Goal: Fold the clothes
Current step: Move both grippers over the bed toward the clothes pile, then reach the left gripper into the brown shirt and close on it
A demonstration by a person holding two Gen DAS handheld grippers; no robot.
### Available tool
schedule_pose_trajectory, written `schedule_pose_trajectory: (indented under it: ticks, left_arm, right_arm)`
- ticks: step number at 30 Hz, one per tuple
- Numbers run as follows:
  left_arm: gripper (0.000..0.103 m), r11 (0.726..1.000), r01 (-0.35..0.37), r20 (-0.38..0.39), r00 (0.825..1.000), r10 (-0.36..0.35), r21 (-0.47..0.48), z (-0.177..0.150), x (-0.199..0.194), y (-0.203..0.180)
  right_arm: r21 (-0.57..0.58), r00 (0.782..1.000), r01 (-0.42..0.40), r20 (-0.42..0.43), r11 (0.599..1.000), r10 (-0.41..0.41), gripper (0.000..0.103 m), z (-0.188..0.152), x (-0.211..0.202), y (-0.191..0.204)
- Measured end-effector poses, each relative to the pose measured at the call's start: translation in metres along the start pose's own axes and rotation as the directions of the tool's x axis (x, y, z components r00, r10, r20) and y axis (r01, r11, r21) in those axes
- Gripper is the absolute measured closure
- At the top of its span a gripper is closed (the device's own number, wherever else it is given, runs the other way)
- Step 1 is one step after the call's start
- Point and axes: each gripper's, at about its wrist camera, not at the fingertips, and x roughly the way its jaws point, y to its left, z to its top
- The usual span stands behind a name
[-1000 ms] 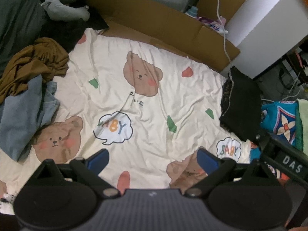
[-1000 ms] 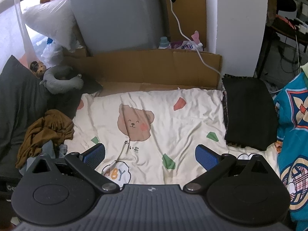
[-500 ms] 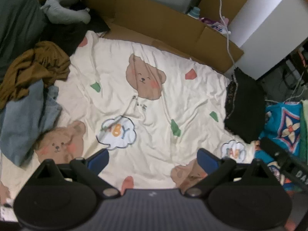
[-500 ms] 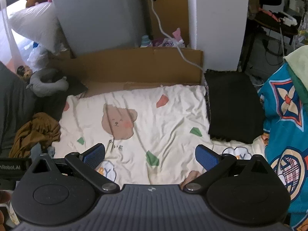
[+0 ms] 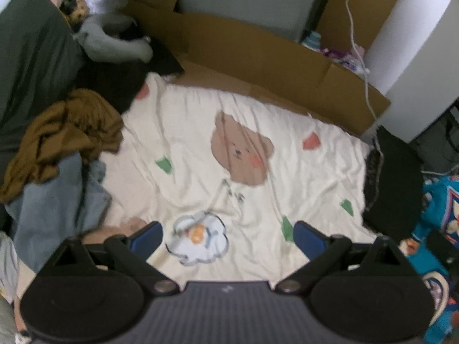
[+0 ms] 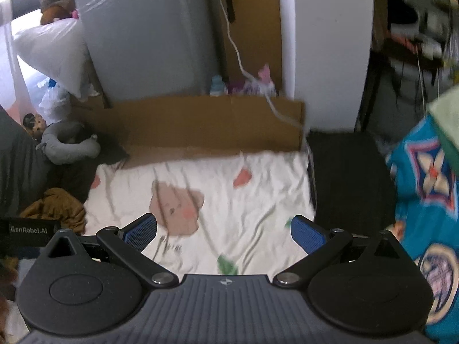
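Note:
A heap of unfolded clothes lies at the left of the cream bear-print sheet [image 5: 200, 149]: a brown garment [image 5: 66, 137] on top of a blue-grey one [image 5: 54, 203]. A folded black garment [image 5: 396, 183] rests at the sheet's right edge, also visible as the black garment [image 6: 350, 177] in the right wrist view. My left gripper [image 5: 226, 236] hangs open above the sheet's near part, nothing between its blue pads. My right gripper [image 6: 223, 230] is open too, held above the sheet [image 6: 229, 200], and empty. The brown garment [image 6: 57, 206] shows at far left there.
A teal patterned cloth [image 6: 424, 200] lies to the right of the black garment. Brown cardboard [image 5: 258, 57] walls the far side, with a white cabinet [image 6: 327, 46] and grey panel [image 6: 149, 34] behind. A grey plush toy [image 5: 112, 43] and dark cushion [image 5: 28, 66] sit far left.
Both grippers have drawn back and tilted up; the sheet and the far wall sit lower in view. The left view has swung toward the clothes heap. Both stay open and empty.

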Motion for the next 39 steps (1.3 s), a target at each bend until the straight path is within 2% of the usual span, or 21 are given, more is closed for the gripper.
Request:
schedule_pose_trajectory:
  ticks: [4, 10, 12, 14, 17, 19, 22, 25, 29, 31, 35, 38, 39]
  left_arm:
    - [0.005, 1.0, -0.025, 0.035, 0.999, 0.025, 0.003, 0.008, 0.001, 0.005]
    - [0.006, 0.999, -0.032, 0.033, 0.999, 0.034, -0.033, 0.02, 0.009, 0.017]
    - [0.007, 0.999, -0.048, 0.07, 0.996, 0.049, -0.009, 0.026, 0.01, 0.016]
    - [0.007, 0.996, -0.081, 0.127, 0.989, 0.078, 0.021, 0.032, 0.011, 0.016]
    - [0.007, 0.988, -0.149, 0.21, 0.968, 0.136, 0.048, 0.04, 0.017, 0.019]
    - [0.008, 0.985, -0.17, 0.227, 0.961, 0.16, 0.029, 0.044, 0.023, 0.024]
    - [0.009, 0.987, -0.163, 0.231, 0.96, 0.159, -0.003, 0.051, 0.03, 0.034]
    - [0.009, 0.98, -0.199, 0.273, 0.942, 0.193, -0.005, 0.055, 0.035, 0.04]
    - [0.01, 0.98, -0.192, 0.258, 0.945, 0.201, -0.058, 0.063, 0.049, 0.056]
    - [0.011, 0.978, -0.192, 0.25, 0.946, 0.207, -0.081, 0.064, 0.054, 0.063]
    - [0.011, 0.976, -0.197, 0.29, 0.933, 0.215, -0.092, 0.069, 0.063, 0.077]
    - [0.011, 0.976, -0.17, 0.246, 0.948, 0.2, -0.139, 0.068, 0.079, 0.1]
    - [0.011, 0.972, -0.172, 0.241, 0.948, 0.206, -0.158, 0.066, 0.084, 0.107]
  right_arm:
    - [-0.01, 0.999, -0.048, 0.023, 0.999, 0.048, 0.0, 0.006, 0.004, 0.005]
    - [-0.001, 0.995, -0.093, 0.028, 0.996, 0.093, 0.0, 0.012, 0.019, 0.006]
    - [0.014, 0.994, -0.105, 0.044, 0.994, 0.104, 0.0, 0.012, 0.027, 0.005]
    - [0.014, 0.993, -0.112, 0.05, 0.994, 0.111, 0.0, 0.011, 0.035, 0.004]
    - [-0.023, 0.992, -0.119, 0.043, 0.993, 0.12, 0.0, 0.005, 0.047, 0.006]
    - [-0.045, 0.99, -0.132, 0.034, 0.99, 0.133, 0.0, 0.002, 0.052, 0.008]
    - [-0.084, 0.985, -0.166, 0.034, 0.983, 0.169, 0.0, -0.002, 0.057, 0.014]
    - [-0.127, 0.979, -0.192, 0.045, 0.973, 0.199, 0.0, -0.005, 0.061, 0.022]
    - [-0.18, 0.965, -0.24, 0.06, 0.954, 0.254, 0.0, -0.011, 0.064, 0.031]
    - [-0.171, 0.957, -0.27, 0.057, 0.948, 0.283, 0.0, -0.014, 0.068, 0.032]
    - [-0.133, 0.953, -0.292, 0.046, 0.947, 0.3, 0.0, -0.019, 0.084, 0.027]
    - [-0.126, 0.958, -0.275, 0.052, 0.953, 0.283, 0.0, -0.023, 0.097, 0.022]
    - [-0.135, 0.96, -0.263, 0.059, 0.955, 0.272, 0.0, -0.025, 0.101, 0.022]
